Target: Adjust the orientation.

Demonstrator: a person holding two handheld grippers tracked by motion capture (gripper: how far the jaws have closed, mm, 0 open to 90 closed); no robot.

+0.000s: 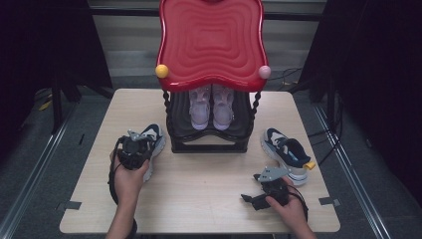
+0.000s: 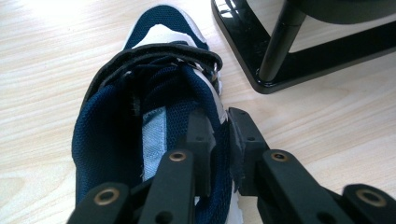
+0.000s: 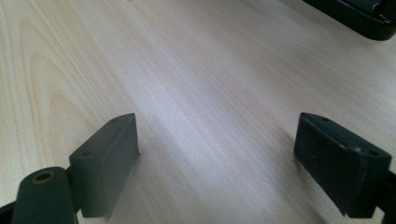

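Two grippers: left gripper (image 2: 219, 140) jaws clamped on navy shoe (image 2: 140, 116) collar; right gripper (image 3: 224, 158) jaws spread, holding nothing.

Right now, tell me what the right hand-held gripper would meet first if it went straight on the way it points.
The right hand-held gripper, jaws open, looks along bare light wooden table. The first thing ahead appears to be the glossy black shoe-rack base at the far edge, though depth is hard to judge.

Bare table (image 1: 209, 184) between both hands; black rack (image 1: 209, 144) (holding shoes) blocks beyond.
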